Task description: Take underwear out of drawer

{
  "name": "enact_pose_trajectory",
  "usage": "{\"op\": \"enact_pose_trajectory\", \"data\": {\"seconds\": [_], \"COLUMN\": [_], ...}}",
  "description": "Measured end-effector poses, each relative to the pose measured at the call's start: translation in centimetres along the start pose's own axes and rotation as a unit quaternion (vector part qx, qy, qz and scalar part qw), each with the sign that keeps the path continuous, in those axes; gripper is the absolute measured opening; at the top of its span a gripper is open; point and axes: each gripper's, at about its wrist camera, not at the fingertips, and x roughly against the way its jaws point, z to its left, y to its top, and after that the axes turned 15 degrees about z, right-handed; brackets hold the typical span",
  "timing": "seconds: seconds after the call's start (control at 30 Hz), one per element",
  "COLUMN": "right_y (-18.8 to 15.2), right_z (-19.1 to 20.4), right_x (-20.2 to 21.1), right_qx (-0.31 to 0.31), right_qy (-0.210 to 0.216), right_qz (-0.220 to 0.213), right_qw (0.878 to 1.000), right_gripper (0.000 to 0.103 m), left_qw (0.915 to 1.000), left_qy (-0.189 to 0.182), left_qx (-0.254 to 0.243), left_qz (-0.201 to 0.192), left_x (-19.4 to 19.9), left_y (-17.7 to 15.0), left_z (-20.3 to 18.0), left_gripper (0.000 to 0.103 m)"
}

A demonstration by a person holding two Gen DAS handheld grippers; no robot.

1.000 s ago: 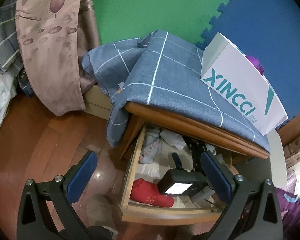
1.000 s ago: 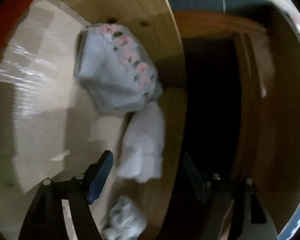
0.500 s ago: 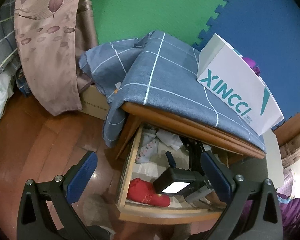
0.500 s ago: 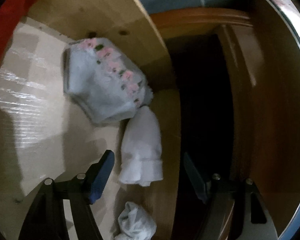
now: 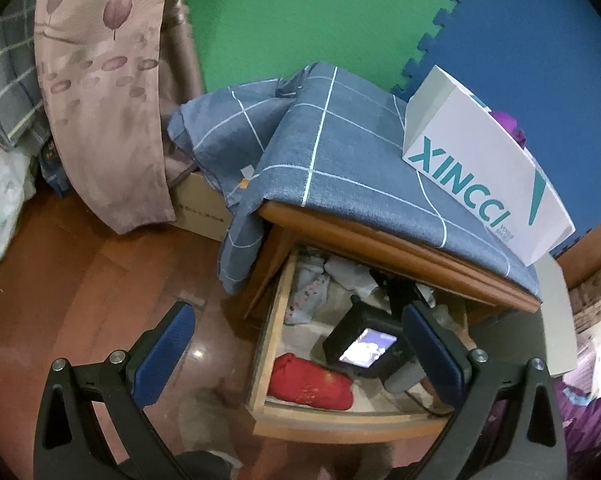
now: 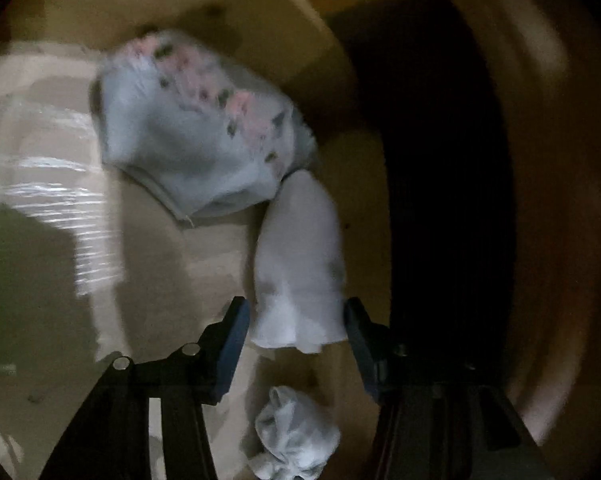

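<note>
We see the drawer (image 5: 276, 360) pulled out under a nightstand draped with a blue checked cloth (image 5: 340, 160); a white XINCCI box (image 5: 484, 184) sits on the cloth's right end. Our left gripper (image 5: 296, 356) hovers above the drawer front, fingers wide apart, nothing between them. Our right gripper (image 6: 296, 336) is inside the drawer. Its fingers have just been closing and now flank the near end of a white folded underwear piece (image 6: 300, 272); the picture is blurred and we cannot tell if the pads press it. Floral underwear (image 6: 196, 136) lies by the drawer's far wall, touching the white piece. A red bundle (image 5: 308, 380) sits at the front left corner.
</note>
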Motion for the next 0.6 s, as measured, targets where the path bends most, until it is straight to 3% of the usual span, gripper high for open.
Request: {"op": "enact_pose_trajectory", "data": {"seconds": [0.13,0.17,0.27,0.6], "right_y": [1.0,1.1,0.5,-2.8], "right_z": [-1.0,-0.9,-0.8,-3.7], "right_x": [0.2,0.3,0.8,7.3], "right_qx": [-0.013,-0.006,0.01,0.101], "right_qy": [0.016,0.02,0.022,0.085], "right_qz": [0.007,0.009,0.005,-0.002], "right_qw": [1.0,1.0,1.0,0.991], "right_gripper": [0.049,0.033,0.025,0.021], "left_qw": [1.0,1.0,1.0,0.9985], "left_qy": [0.005,0.005,0.001,0.032], "left_qx": [-0.004,-0.003,-0.006,-0.044], "left_qz": [0.002,0.002,0.006,-0.004], "left_x": [-0.1,-0.2,-0.4,-0.3], "left_y": [0.0,0.1,0.2,-0.4], "left_z": [0.0,0.1,0.0,-1.3], "left_gripper": [0.103,0.103,0.103,0.103]}}
